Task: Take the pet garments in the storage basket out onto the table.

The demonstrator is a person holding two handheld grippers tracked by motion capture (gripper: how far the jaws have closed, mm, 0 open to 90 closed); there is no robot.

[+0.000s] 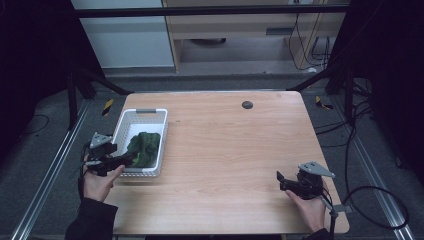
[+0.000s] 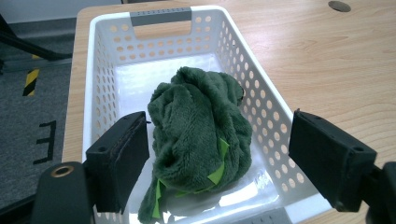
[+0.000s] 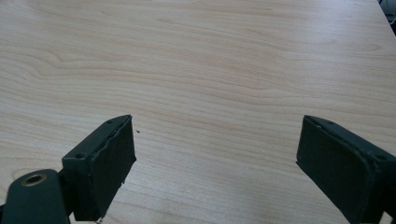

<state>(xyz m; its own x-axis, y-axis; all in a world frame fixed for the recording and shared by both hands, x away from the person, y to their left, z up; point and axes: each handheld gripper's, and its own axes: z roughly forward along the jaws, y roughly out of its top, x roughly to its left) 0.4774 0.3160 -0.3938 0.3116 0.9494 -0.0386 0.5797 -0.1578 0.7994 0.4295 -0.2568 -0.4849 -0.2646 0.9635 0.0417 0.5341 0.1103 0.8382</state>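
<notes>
Left gripper view looks straight down on a dark green cloth (image 2: 198, 140), a thick, fluffy piece crumpled into a rounded heap with deep folds. Small bright green patches show along its lower edge. It lies inside a white basket (image 2: 261, 93), toward the near end, on the shiny bare floor of the basket. The basket has walls full of round holes and a grey handle bar at the far end. The left tongs (image 2: 219, 161) hang spread wide just above the near end of the basket, one jaw on each side of the cloth, not pinching it. In the high view the basket (image 1: 127, 120) stands at the left part of the table (image 1: 235, 145), with the cloth (image 1: 144, 148) in its near half. The right tongs (image 1: 283, 181) sit well apart at the near right of the table, jaws spread and holding nothing, over bare wood.
</notes>
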